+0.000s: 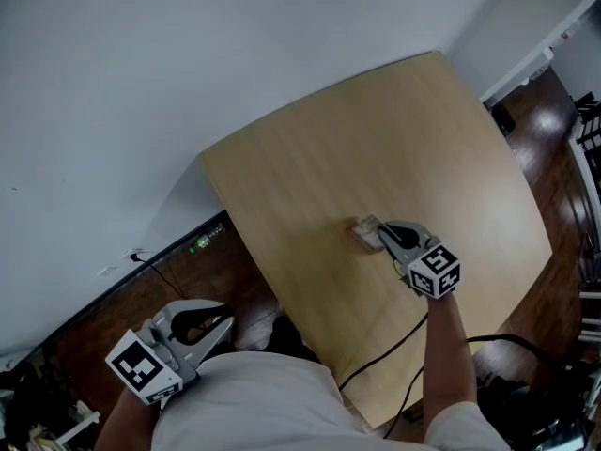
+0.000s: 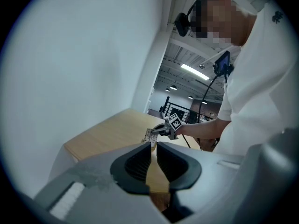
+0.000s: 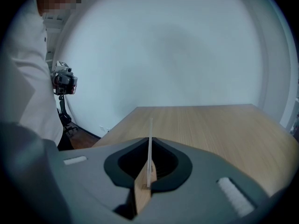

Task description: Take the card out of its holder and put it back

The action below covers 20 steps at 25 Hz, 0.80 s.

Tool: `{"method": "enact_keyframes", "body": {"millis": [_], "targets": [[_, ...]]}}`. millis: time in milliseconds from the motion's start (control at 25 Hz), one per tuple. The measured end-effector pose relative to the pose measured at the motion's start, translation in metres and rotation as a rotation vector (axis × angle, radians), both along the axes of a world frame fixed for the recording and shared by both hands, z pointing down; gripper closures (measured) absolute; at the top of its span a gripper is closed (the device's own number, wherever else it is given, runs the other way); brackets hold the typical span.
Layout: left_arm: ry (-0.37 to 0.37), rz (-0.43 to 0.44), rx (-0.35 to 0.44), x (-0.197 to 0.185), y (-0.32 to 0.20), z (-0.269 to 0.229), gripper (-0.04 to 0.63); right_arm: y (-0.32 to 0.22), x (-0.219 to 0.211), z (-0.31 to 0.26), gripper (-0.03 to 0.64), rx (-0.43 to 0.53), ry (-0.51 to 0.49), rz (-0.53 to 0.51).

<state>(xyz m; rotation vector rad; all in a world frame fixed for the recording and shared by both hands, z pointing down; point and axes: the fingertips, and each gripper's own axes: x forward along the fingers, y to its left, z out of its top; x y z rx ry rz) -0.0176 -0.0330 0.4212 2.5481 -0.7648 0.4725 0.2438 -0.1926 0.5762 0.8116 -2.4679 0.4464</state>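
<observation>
On the wooden table (image 1: 376, 139), a small tan card holder (image 1: 361, 237) carries a pale card (image 1: 370, 223). My right gripper (image 1: 381, 230) reaches it from the right. In the right gripper view its jaws (image 3: 149, 171) are shut on the thin white card (image 3: 150, 139), seen edge-on and upright. A wood-coloured sliver shows below the card; I cannot tell whether it is holder or table. From the left gripper view, the card (image 2: 150, 136) sits at the right gripper's (image 2: 159, 131) tips. My left gripper (image 1: 205, 321) hangs low off the table's left edge, jaws (image 2: 154, 147) slightly apart, holding nothing.
A black cable (image 1: 385, 350) trails over the table's near edge toward the person. A white wall (image 1: 141, 83) runs behind the table. Dark wood floor (image 1: 526, 111) and black furniture (image 1: 587, 111) lie to the right. A person's white shirt (image 1: 244, 402) fills the bottom.
</observation>
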Motion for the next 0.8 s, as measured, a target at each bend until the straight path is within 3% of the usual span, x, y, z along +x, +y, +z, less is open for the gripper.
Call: {"method": "enact_keyframes", "body": {"millis": [240, 440, 600, 800], "targets": [[0.005, 0.032, 0.006, -0.006, 0.004, -0.004, 0.551, -0.008, 0.000, -0.013, 0.546, 0.063, 0.007, 0.069], [0.027, 0.077, 0.041, -0.023, 0.018, -0.011, 0.551, -0.004, 0.000, -0.061, 0.475, 0.207, 0.041, 0.202], [0.054, 0.128, 0.092, -0.049, 0.038, -0.021, 0.551, 0.035, -0.016, -0.103, 0.459, 0.274, 0.056, 0.297], [0.075, 0.190, 0.132, -0.105, 0.078, -0.026, 0.551, 0.128, -0.074, -0.123, 0.452, 0.281, 0.091, 0.377]]}}
